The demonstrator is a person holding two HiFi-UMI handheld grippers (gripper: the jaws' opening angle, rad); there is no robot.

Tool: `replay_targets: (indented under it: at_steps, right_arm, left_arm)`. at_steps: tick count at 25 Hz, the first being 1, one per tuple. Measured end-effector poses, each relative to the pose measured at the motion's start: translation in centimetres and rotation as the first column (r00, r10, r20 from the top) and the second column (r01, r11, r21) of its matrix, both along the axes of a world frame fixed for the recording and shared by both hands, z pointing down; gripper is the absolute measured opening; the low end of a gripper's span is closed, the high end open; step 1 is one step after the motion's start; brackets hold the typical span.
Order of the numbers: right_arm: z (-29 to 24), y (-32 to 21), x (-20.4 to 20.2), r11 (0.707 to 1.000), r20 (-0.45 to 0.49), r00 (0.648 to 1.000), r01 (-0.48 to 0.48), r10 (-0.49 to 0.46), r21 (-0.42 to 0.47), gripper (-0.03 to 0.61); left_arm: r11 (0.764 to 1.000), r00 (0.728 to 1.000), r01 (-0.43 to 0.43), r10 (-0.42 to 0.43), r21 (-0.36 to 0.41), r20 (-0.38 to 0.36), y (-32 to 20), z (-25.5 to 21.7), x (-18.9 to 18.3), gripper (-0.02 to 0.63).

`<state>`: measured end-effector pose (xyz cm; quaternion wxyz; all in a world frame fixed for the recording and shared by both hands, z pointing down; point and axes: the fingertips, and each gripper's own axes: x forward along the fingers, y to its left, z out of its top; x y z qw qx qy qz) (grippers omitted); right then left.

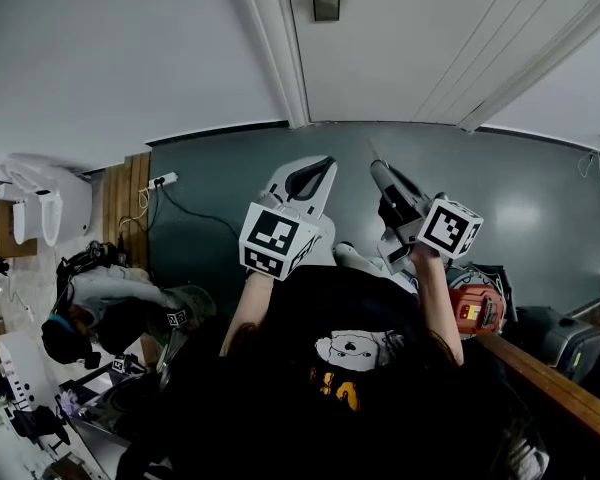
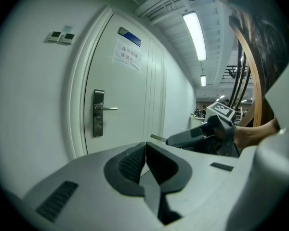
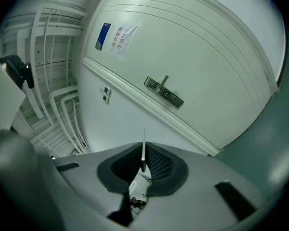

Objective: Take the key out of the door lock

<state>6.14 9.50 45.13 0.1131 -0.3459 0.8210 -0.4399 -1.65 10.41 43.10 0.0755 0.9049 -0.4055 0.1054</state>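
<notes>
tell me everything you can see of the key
The key is a thin, flat, silvery metal blade, seen edge-on. It is clamped between the jaws of the right gripper, with its tip sticking out beyond them. It is clear of the lock plate and held in the air, touching only the jaws.

We're in what looks like a lab or workshop wing of an office building. A plain white door (image 2: 125, 105) carries a printed paper notice (image 2: 127, 55) and a blue sign (image 2: 129, 36). Strip lights (image 2: 194, 35) and bare pipes (image 3: 62, 114) run overhead, the floor (image 1: 540, 208) is grey-green, and cabled equipment (image 1: 90, 298) crowds near a power strip (image 1: 163, 180).
</notes>
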Motion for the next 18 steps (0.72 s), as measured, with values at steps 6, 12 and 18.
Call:
replay_targets:
  at_steps: [6, 12, 18]
  right_arm:
    - [0.14, 0.04, -0.04, 1.0, 0.001, 1.0, 0.009, -0.009, -0.001, 0.02]
    - [0.26, 0.08, -0.13, 1.0, 0.002, 1.0, 0.024, -0.024, 0.004, 0.02]
    - [0.04, -0.07, -0.23, 0.999, 0.007, 0.999, 0.035, -0.035, 0.011, 0.02]
  left_arm:
    - [1.0, 1.0, -0.002, 0.002, 0.008, -0.001, 0.21, -0.17, 0.32, 0.008]
    - [1.0, 1.0, -0.002, 0.002, 0.014, 0.001, 0.45, -0.12, 0.64, 0.008]
    - [1.0, 1.0, -0.003, 0.002, 0.012, 0.005, 0.26, -0.24, 0.79, 0.008]
